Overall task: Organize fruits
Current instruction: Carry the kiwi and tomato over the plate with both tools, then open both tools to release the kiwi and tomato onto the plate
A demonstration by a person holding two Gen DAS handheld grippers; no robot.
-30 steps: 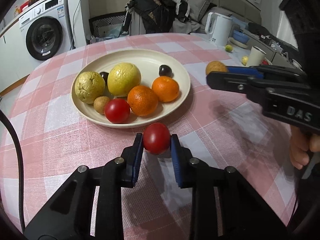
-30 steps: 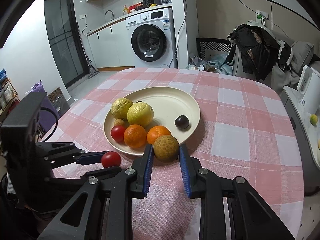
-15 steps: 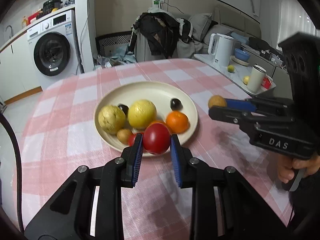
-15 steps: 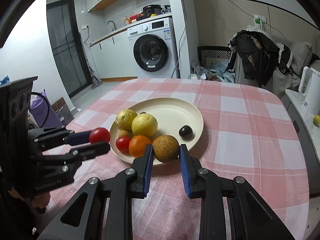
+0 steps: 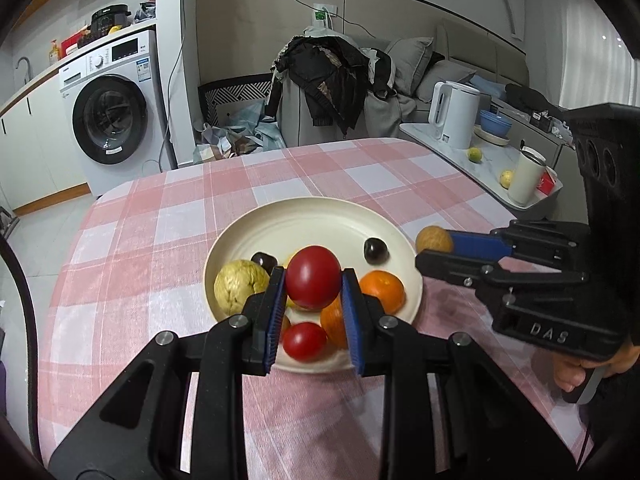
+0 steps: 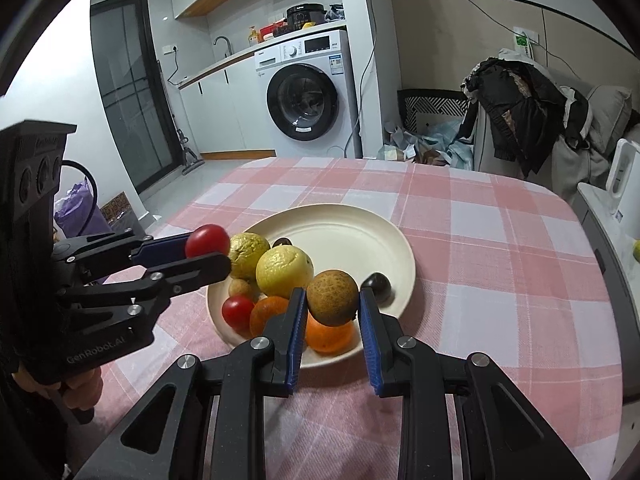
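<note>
Room: kitchen corner with a washing machine point(image 6: 303, 106), a chair heaped with dark clothes point(image 5: 332, 80) and a white kettle point(image 5: 456, 114) on a side shelf.
Counter: the counter point(image 5: 168, 216) wears a pink and white checked cloth; its near edge is cut off.
Plate: a cream plate point(image 5: 320, 220) sits in the middle of the counter, fruit piled on its near side.
Left gripper: the left gripper point(image 5: 313, 286) is squeezed onto a red tomato point(image 5: 313, 282), held up in the air over the near part of the plate.
Right gripper: the right gripper point(image 6: 331, 300) pinches a brown round fruit point(image 6: 332, 297), lifted above the plate's near rim.
On the plate: a bumpy yellow-green fruit point(image 5: 240, 283), a yellow citrus fruit point(image 6: 284, 264), two oranges point(image 5: 382, 290), a second tomato point(image 5: 305, 341), a small tan fruit point(image 6: 242, 287) and two dark small fruits point(image 5: 375, 249).
Hard to see: from the left wrist, the held tomato hides most of the yellow citrus fruit, and one orange is half behind a finger.
Hands: only bits of fingers point(image 5: 570, 372) show under each handle.
</note>
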